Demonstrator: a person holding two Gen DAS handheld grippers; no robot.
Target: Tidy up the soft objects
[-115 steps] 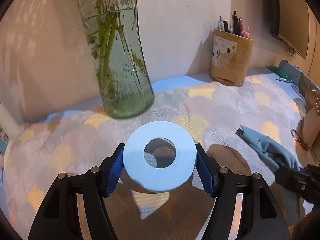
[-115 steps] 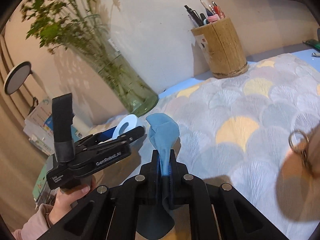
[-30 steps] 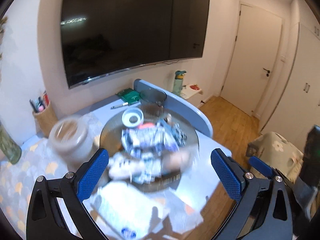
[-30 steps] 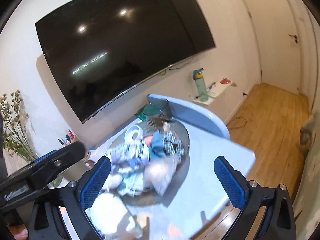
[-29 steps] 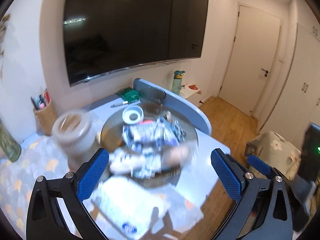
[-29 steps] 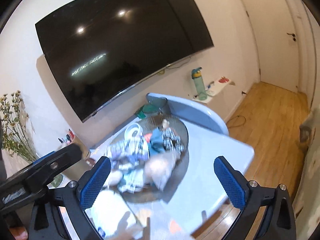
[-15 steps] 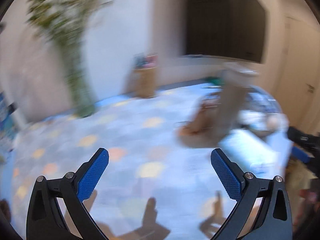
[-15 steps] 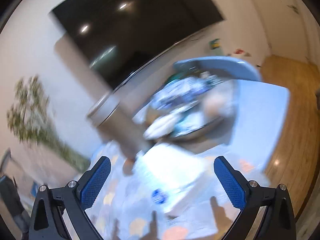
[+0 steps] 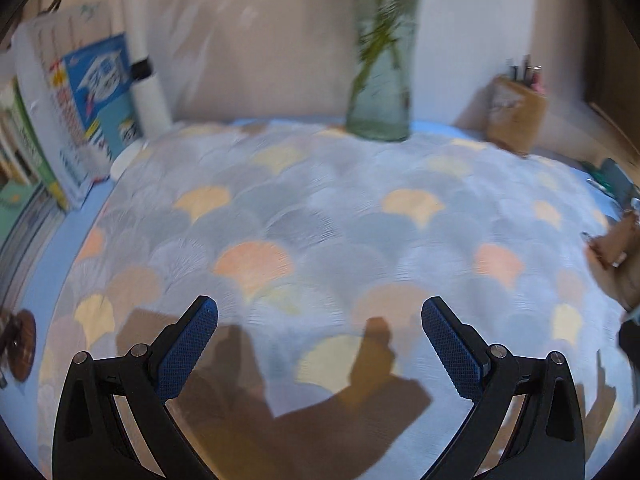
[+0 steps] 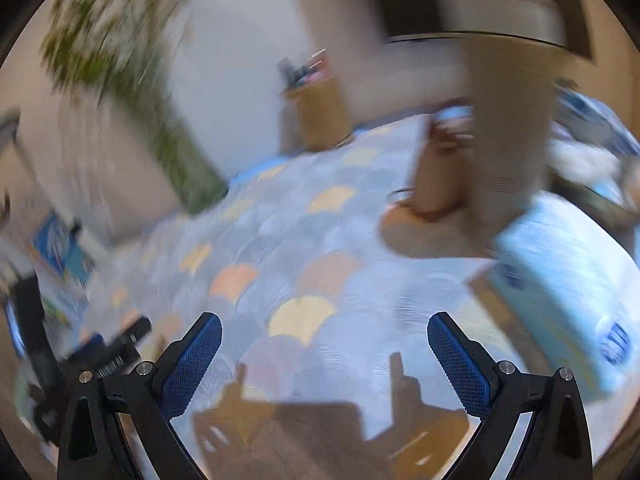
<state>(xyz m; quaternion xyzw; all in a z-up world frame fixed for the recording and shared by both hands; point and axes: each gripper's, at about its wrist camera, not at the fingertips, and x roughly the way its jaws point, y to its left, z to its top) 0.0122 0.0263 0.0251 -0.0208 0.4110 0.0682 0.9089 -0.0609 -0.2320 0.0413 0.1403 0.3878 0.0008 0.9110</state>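
Observation:
My left gripper (image 9: pixel 319 344) is open and empty above the scallop-patterned cloth (image 9: pixel 328 224) on the table. My right gripper (image 10: pixel 324 350) is also open and empty over the same cloth (image 10: pixel 280 256). The left gripper's body shows at the lower left of the right wrist view (image 10: pixel 100 356). A pale blue soft pack (image 10: pixel 560 288) lies at the right. A blurred heap of soft items (image 10: pixel 584 156) sits behind it at the far right. Both views are motion-blurred.
A glass vase with green stems (image 9: pixel 380 92) stands at the back by the wall. A wooden pen holder (image 9: pixel 516 120) is at the back right. Books and a white tube (image 9: pixel 92 100) stand at the left. A tall beige cylinder (image 10: pixel 508 112) and brown pouch (image 10: pixel 436 176) stand right.
Both views have swung from the round tray of items and the TV down and left to the patterned cloth. The ring and blue cloth held earlier are gone from the jaws.

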